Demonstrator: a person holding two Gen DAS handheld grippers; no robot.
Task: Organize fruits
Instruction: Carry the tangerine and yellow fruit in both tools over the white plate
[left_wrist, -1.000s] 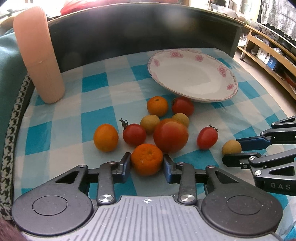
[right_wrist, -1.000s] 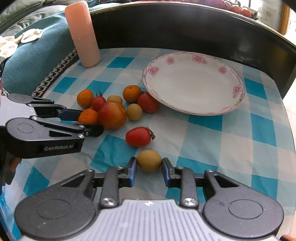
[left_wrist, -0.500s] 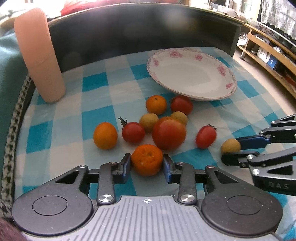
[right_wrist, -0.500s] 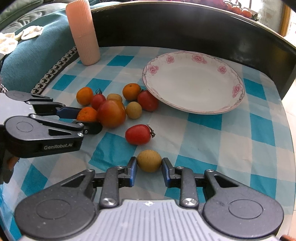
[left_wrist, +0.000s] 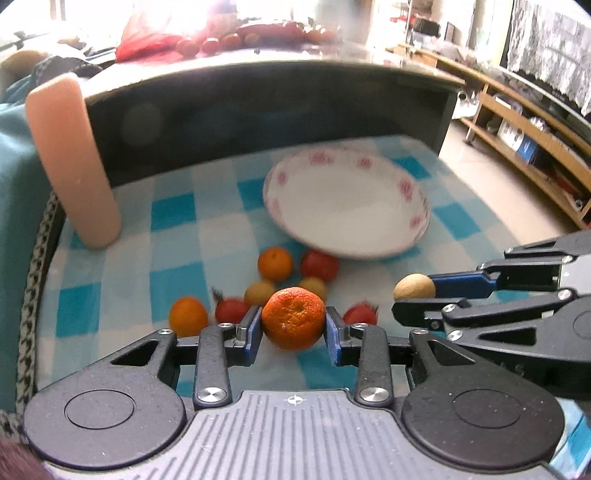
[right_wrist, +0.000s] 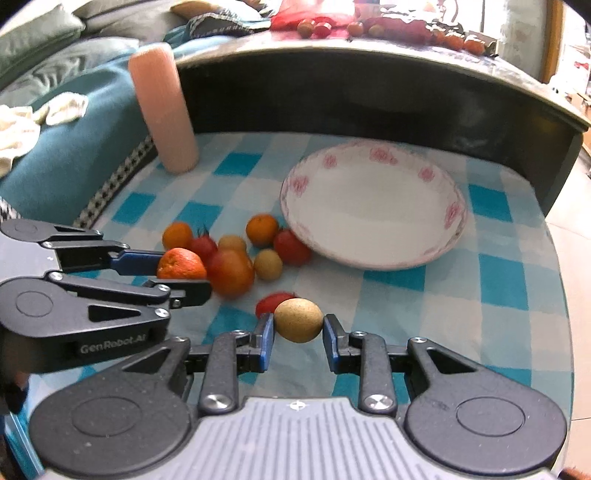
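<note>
My left gripper (left_wrist: 293, 325) is shut on an orange mandarin (left_wrist: 293, 317) and holds it above the cloth; it also shows in the right wrist view (right_wrist: 181, 264). My right gripper (right_wrist: 298, 328) is shut on a tan round fruit (right_wrist: 298, 320), lifted off the cloth, also seen in the left wrist view (left_wrist: 413, 287). A white plate with pink flowers (right_wrist: 373, 206) lies empty beyond. Several tomatoes and small oranges (right_wrist: 231, 269) lie in a loose group left of the plate.
A tall pink ribbed cup (right_wrist: 162, 107) stands at the back left of the blue checked cloth (right_wrist: 498, 280). A dark raised table edge (right_wrist: 369, 85) runs behind the plate. A teal cushion (right_wrist: 74, 147) lies to the left.
Both grippers have lifted their fruits off the cloth and risen, so the plate and the fruit group now sit lower and farther in view.
</note>
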